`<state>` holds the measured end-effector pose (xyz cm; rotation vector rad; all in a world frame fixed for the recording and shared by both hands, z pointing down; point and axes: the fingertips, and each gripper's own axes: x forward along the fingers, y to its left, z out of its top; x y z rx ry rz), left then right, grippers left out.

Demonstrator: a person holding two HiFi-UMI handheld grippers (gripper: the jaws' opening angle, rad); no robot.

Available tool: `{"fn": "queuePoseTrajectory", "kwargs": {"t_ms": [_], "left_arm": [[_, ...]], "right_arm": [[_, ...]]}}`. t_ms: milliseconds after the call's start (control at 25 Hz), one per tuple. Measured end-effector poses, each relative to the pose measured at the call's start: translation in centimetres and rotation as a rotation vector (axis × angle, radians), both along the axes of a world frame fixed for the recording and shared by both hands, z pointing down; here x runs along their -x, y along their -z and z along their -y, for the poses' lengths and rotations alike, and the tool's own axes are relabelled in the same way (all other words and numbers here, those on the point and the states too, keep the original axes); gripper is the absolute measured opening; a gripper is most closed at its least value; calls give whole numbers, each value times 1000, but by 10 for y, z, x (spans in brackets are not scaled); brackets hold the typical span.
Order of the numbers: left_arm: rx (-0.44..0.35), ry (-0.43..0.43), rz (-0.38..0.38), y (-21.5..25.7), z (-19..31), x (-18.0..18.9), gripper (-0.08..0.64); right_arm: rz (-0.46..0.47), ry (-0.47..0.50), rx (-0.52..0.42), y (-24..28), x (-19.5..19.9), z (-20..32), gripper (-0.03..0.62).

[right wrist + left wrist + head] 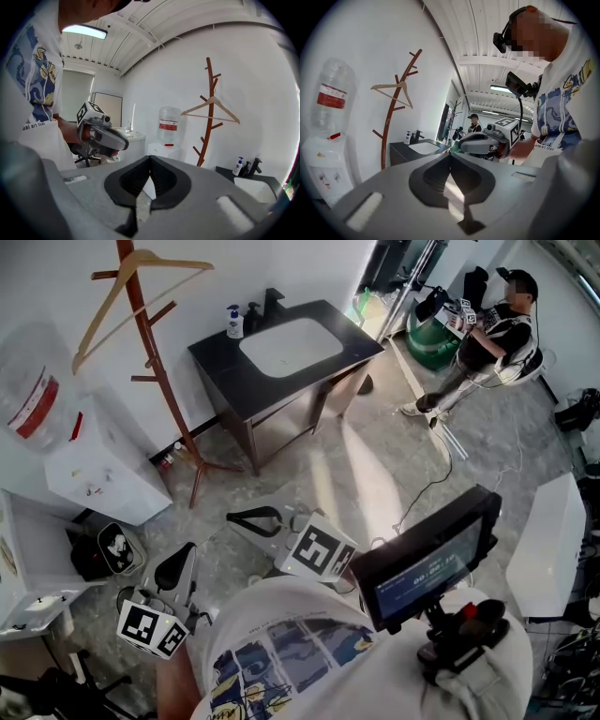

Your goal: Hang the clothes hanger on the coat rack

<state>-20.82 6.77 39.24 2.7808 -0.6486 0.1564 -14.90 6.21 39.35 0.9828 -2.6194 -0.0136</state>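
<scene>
The wooden clothes hanger [131,292] hangs by its hook on an upper branch of the brown coat rack [155,362] by the wall at the upper left. The left gripper view also shows the hanger [393,89] and the rack [391,126], and so does the right gripper view, with the hanger [211,108] on the rack [208,126]. My left gripper [176,566] is low at the left, shut and empty. My right gripper [246,517] is beside it, pointing left, also shut and empty. Both are well short of the rack.
A water dispenser [98,470] with a bottle [33,395] stands left of the rack. A dark vanity with a white sink [286,343] and a soap bottle [234,322] is to the right. A person sits at the far right [492,329]. A monitor [436,554] is mounted near me.
</scene>
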Motion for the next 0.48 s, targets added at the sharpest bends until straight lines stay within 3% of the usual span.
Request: {"fn": "queuePoseTrajectory", "kwargs": {"t_ms": [480], "left_arm": [[11, 4, 2, -4, 29, -12, 3]], "right_arm": [[-16, 4, 12, 1, -11, 34, 2]]}}
